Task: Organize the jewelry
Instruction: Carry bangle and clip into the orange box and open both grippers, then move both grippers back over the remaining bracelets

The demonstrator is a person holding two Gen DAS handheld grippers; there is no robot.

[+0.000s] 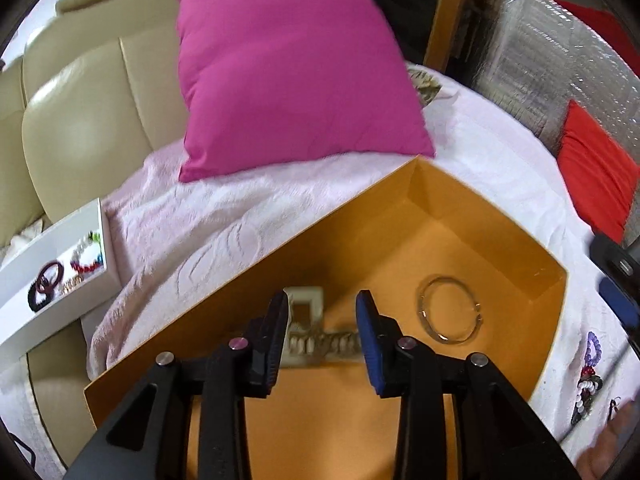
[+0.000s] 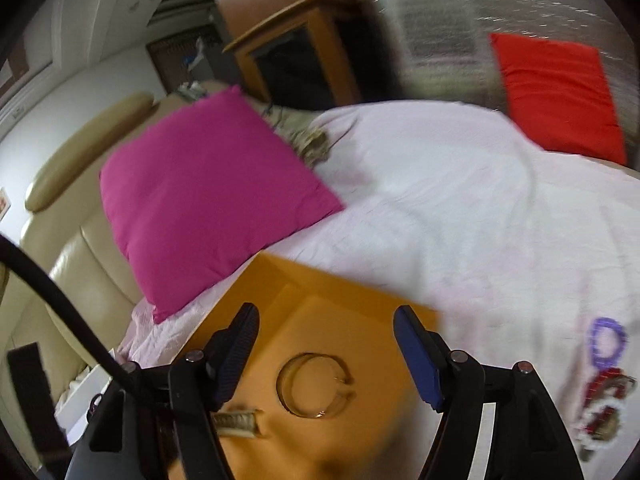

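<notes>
**Both tongs open over the orange box**

Over the orange box [image 1: 460, 240], seen from my left wrist, my left tongs [image 1: 322, 328] hang with their jaws apart, holding nothing. Between the fingertips, on the box floor, lies a pale bracelet with a square buckle [image 1: 308, 320]. To its right in the same box rests a clear bangle [image 1: 448, 310], apart from the bracelet. The box sits on a pinkish-white blanket [image 1: 192, 220]. Far behind it leans a magenta pillow [image 1: 288, 72] against a beige sofa [image 1: 80, 112]. At the left, a white tray [image 1: 52, 304] holds dark rings and coloured bead bracelets. At the right edge, a cluster of beaded bracelets [image 1: 590, 376] lies on the blanket, beside my right tongs' blue pad.

From my right wrist, my right tongs [image 2: 326, 344] are also spread wide and empty above the box [image 2: 360, 300]. The bangle [image 2: 316, 386] lies just below the gap between the fingers; the buckle bracelet [image 2: 238, 422] is near left, partly hidden by the left finger. A purple bead bracelet [image 2: 608, 344] and a red-and-white one lie on the blanket [image 2: 460, 200] at the right. A red cushion [image 2: 560, 92] sits far right.
</notes>
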